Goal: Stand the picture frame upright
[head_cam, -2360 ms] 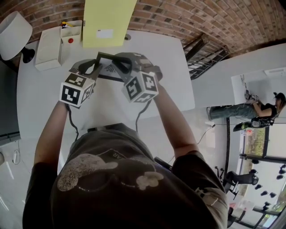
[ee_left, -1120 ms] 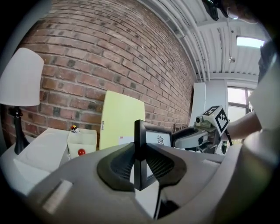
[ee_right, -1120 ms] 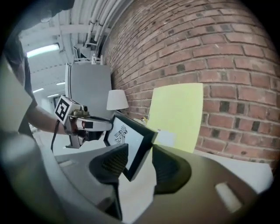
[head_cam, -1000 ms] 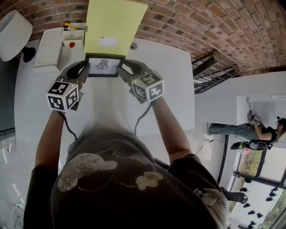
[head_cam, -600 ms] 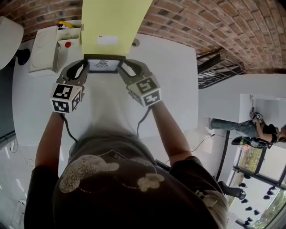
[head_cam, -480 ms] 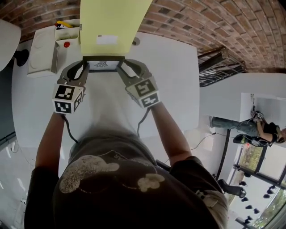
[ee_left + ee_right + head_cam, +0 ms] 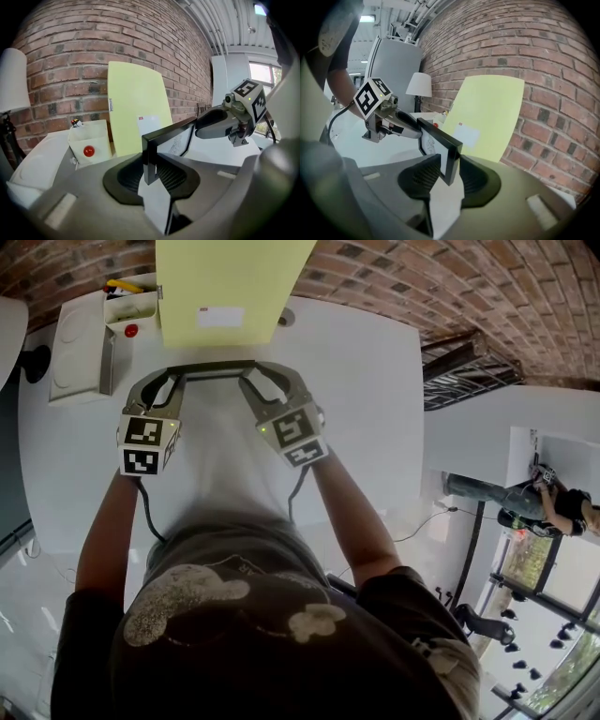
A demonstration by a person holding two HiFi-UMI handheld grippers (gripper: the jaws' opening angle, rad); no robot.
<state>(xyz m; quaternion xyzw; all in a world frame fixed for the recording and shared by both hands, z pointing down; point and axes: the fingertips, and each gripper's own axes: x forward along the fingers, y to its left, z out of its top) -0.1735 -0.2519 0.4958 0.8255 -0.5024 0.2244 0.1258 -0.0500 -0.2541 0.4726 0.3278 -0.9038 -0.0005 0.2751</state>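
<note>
One picture frame (image 7: 211, 369) — lower now, apparently upright.

1. One picture frame (image 7: 208, 369).
2. Two grippers: left gripper (image 7: 173, 377) at the frame's nine o'clock, right gripper (image 7: 249, 377) at three. The right one's jaws have just been closing, with the frame between them.
3. One yellow board (image 7: 234, 282), at the frame's twelve o'clock.
4. Two white boxes at ten o'clock: an open box (image 7: 131, 320) and a flat box (image 7: 75, 348).
5. One lamp (image 7: 11, 79).
6. One table (image 7: 361, 381).
</note>
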